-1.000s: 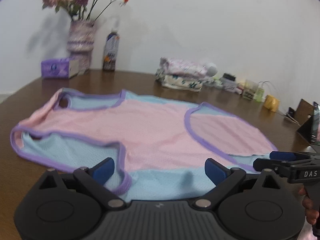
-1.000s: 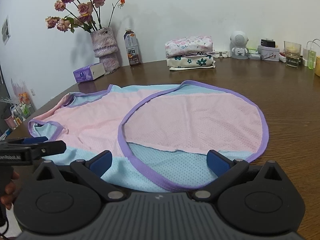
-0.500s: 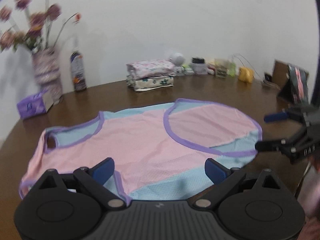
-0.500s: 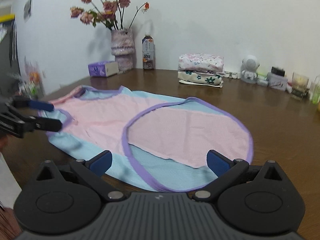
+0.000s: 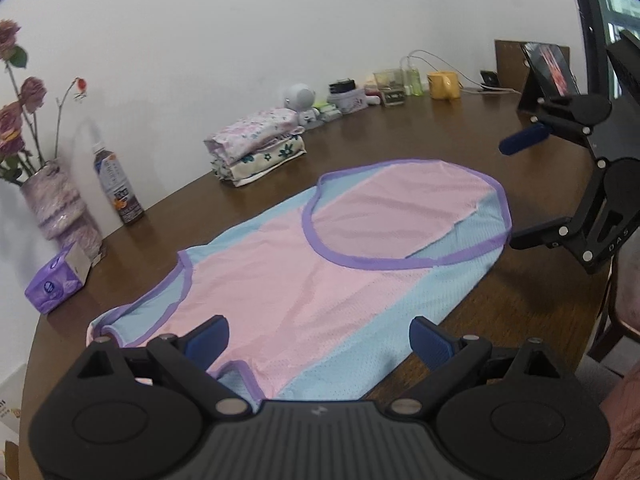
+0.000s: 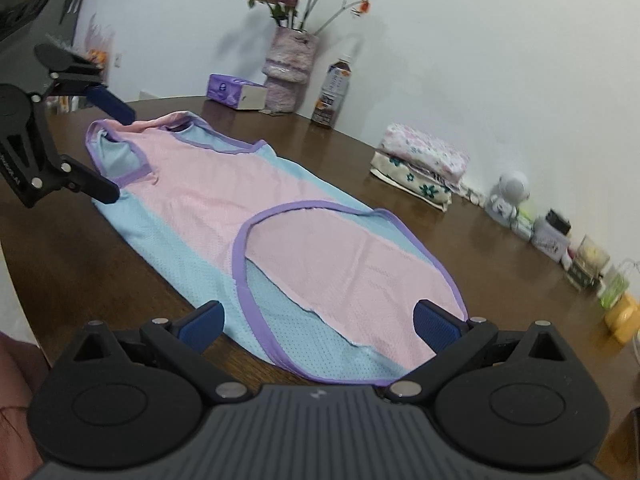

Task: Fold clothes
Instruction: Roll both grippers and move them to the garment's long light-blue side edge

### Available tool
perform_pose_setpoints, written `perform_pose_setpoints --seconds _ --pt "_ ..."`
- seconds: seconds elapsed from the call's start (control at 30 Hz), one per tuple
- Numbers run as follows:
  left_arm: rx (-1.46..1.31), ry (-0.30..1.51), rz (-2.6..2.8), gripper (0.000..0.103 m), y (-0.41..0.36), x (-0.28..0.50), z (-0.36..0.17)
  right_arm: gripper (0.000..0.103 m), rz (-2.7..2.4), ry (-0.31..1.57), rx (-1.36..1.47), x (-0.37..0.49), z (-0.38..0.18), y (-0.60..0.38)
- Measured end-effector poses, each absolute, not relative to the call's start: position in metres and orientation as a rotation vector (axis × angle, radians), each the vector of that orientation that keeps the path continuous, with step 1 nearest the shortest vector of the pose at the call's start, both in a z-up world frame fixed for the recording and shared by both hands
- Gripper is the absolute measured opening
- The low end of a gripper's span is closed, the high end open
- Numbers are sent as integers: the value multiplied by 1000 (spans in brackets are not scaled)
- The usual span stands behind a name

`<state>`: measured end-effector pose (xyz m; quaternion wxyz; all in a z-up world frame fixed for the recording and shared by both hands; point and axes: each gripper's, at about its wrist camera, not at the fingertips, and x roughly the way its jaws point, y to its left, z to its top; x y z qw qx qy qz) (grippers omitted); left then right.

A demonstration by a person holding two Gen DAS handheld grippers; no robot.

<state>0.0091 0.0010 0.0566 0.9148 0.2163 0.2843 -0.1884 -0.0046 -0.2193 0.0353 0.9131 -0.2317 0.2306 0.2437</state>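
Both claws are now backed off and raised compared with a second ago: then they sat low at the near edge of the vest (image 5: 304,264), side by side; now each looks down along the garment from its own end. I read this as a reposition between folds, not a grasp.

Left claw (image 5: 320,336): released, jaws wide, nothing between the pads, hovering over the shoulder end near the armhole. From the right wrist view it shows at far left (image 6: 108,148), also spread, clear of the cloth as far as I can tell.

Right claw (image 6: 320,320): released, empty, above the rounded hem end. From the left wrist view it stands off the hem's edge (image 5: 520,188), apart from the fabric.

The vest lies flat on the desk (image 5: 500,148), pink centre, blue sides, purple trim. The hem end is already turned back over the body, making a rounded flap (image 6: 352,256); that flap looks the same as a second ago, so the pull-back disturbed nothing.

Folded stack (image 5: 256,152), bottle (image 5: 116,184), vase (image 5: 56,200) and tissue box (image 5: 60,280) sit at the back, well apart from the work.

Judgement: one fold done; next grasp likely at the two ends or the near long edge. Risk: thin mesh may slide and drag the flap open
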Motion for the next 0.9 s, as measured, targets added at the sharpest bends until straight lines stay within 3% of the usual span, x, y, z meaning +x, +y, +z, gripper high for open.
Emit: perform_pose_setpoints --seconds 0.9 --pt "675 569 -450 95 -7 11 44 102 496 450 -786 -10 23 -190"
